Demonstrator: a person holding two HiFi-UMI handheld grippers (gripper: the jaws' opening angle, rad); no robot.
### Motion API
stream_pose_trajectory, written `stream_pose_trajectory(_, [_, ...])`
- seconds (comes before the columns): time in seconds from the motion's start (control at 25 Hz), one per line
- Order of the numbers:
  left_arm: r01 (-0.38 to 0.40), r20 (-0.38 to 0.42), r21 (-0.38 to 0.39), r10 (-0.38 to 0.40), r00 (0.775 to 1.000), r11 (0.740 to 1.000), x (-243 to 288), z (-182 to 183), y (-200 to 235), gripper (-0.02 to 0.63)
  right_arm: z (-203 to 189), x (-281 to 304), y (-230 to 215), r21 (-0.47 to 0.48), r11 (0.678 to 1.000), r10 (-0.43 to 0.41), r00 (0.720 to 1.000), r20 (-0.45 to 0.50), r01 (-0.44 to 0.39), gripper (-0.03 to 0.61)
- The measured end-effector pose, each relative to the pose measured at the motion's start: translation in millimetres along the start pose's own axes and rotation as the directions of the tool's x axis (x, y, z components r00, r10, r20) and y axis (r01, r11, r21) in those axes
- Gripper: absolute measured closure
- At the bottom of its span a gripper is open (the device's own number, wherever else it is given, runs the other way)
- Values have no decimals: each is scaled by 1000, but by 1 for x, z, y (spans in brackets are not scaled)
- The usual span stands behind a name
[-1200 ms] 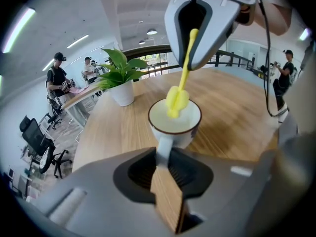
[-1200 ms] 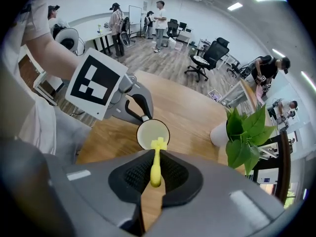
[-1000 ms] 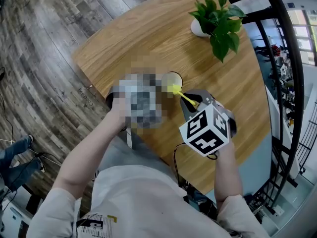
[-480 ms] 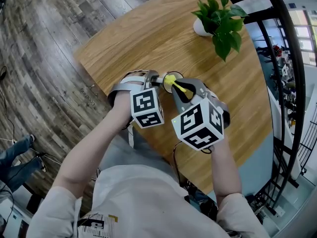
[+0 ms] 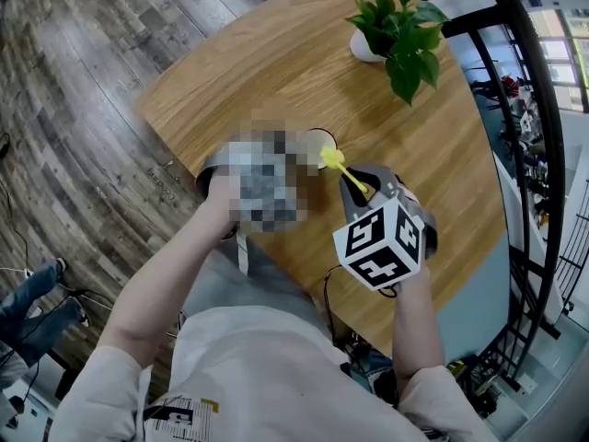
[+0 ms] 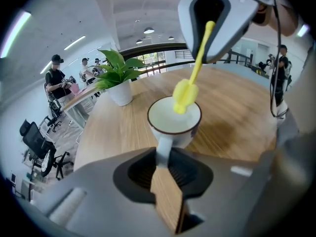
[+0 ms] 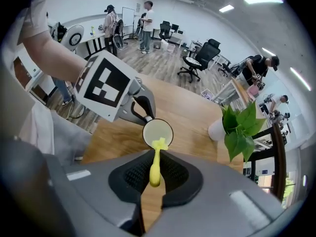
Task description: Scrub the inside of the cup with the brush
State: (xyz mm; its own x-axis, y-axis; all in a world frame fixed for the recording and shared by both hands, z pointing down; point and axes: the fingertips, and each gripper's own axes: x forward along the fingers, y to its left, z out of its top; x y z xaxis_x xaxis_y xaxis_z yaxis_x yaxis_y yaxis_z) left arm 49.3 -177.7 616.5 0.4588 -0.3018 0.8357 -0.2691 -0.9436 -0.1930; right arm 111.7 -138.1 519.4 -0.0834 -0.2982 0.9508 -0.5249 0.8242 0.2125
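Brush head is out of the cup now: half a second back it sat down inside, now it's up at the rim on the right-hand side, so likely the out-stroke of a scrub and the task is still mid-way, not done. Left gripper is clamped on the cup handle, steadying the cup, which looks to stand on the wooden table near its middle, just left of the right gripper. That one is pinched on the brush by its handle. The cup is round, white and glossy with a thin dark rim. The brush is yellow plastic with a slim stem and small knobby head. Jaw pads are black and ribbed. The tabletop is smooth, grained and curved-edged. A leafy potted plant sits at the far right.
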Motion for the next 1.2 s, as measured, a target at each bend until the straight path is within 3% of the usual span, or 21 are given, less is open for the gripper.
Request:
stream_pose_trajectory(0.24, [-1, -7, 4, 1, 1000, 1000, -1, -2, -1, 548, 21, -7, 29, 69, 997, 9, 995, 101, -16, 546])
stream_pose_trajectory(0.44, [-13, 41, 24, 12, 999, 1000, -6, -1, -4, 545, 43, -9, 25, 149, 989, -42, 975, 217, 9, 546])
stream_pose_trajectory(0.56, [-20, 64, 40, 17, 998, 999, -11, -2, -8, 537, 48, -23, 10, 242, 969, -120, 951, 284, 50, 546])
stream_pose_trajectory(0.72, [-17, 74, 2, 17, 997, 1000, -20, -7, -12, 531, 57, -56, -10, 360, 927, -252, 889, 381, 108, 546])
stream_pose_trajectory(0.96, [1, 191, -175, 33, 981, 985, -71, 1, -3, 528, 70, -119, -29, 435, 883, -400, 770, 498, 177, 545])
stream_pose_trajectory(1.08, [-24, 246, -247, 87, 965, 969, -110, 11, 8, 532, 75, -147, -32, 488, 865, -408, 736, 541, 120, 545])
stream_pose_trajectory(1.2, [-49, 323, -314, 155, 934, 948, -155, 29, 29, 551, 84, -175, -37, 538, 842, -413, 693, 591, 43, 545])
